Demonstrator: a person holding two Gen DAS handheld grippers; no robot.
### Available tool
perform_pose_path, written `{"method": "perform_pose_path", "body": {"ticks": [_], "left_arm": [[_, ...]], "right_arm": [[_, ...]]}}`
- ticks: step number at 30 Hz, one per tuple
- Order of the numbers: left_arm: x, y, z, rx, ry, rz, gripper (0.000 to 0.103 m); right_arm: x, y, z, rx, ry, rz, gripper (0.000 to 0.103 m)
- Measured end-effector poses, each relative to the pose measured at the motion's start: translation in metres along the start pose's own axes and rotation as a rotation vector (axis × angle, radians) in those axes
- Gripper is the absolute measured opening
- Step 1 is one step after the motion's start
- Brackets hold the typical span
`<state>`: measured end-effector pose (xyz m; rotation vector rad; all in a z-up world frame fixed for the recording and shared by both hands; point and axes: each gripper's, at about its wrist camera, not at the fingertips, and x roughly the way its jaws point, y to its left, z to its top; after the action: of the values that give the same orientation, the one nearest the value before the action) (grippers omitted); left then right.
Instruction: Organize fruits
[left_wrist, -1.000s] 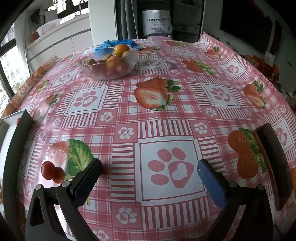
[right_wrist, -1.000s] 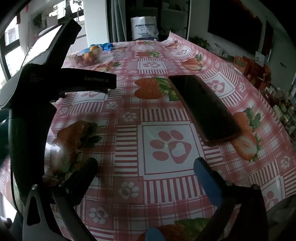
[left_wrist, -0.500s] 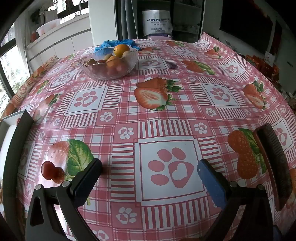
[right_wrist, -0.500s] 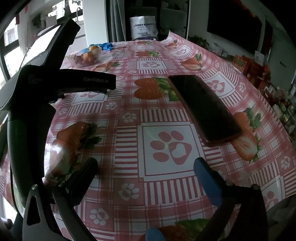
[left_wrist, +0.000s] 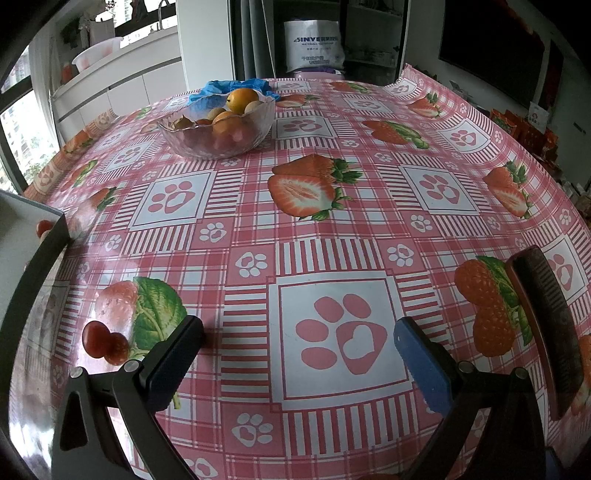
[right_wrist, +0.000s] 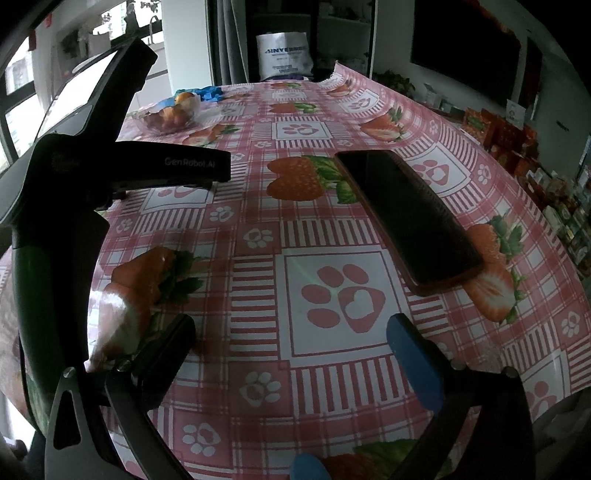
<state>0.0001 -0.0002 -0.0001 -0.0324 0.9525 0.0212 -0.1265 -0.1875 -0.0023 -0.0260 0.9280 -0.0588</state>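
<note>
A glass bowl (left_wrist: 218, 129) with oranges and other fruit stands at the table's far left; it shows small in the right wrist view (right_wrist: 168, 114). Two small round red fruits (left_wrist: 105, 341) lie together on the cloth, just left of my left gripper's black finger. My left gripper (left_wrist: 297, 350) hangs low over a paw-print square, open and holding nothing. My right gripper (right_wrist: 291, 339) is also open and empty, above another paw print. The black housing of the left tool (right_wrist: 74, 177) fills the left of the right wrist view.
A dark phone (right_wrist: 406, 218) lies flat between the grippers' right side and the table edge; it also shows in the left wrist view (left_wrist: 546, 332). Blue crumpled material (left_wrist: 236, 88) sits behind the bowl. A dark-rimmed white object (left_wrist: 33, 229) stands at the left edge.
</note>
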Motion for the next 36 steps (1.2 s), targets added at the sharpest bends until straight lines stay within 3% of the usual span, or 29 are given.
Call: {"method": "perform_pose_path", "body": {"ticks": [36], "left_arm": [[0.0000, 0.0000, 0.0000, 0.000, 0.000, 0.000, 0.103]], "right_arm": [[0.0009, 0.0007, 0.0011, 0.004, -0.003, -0.003, 0.103]]}}
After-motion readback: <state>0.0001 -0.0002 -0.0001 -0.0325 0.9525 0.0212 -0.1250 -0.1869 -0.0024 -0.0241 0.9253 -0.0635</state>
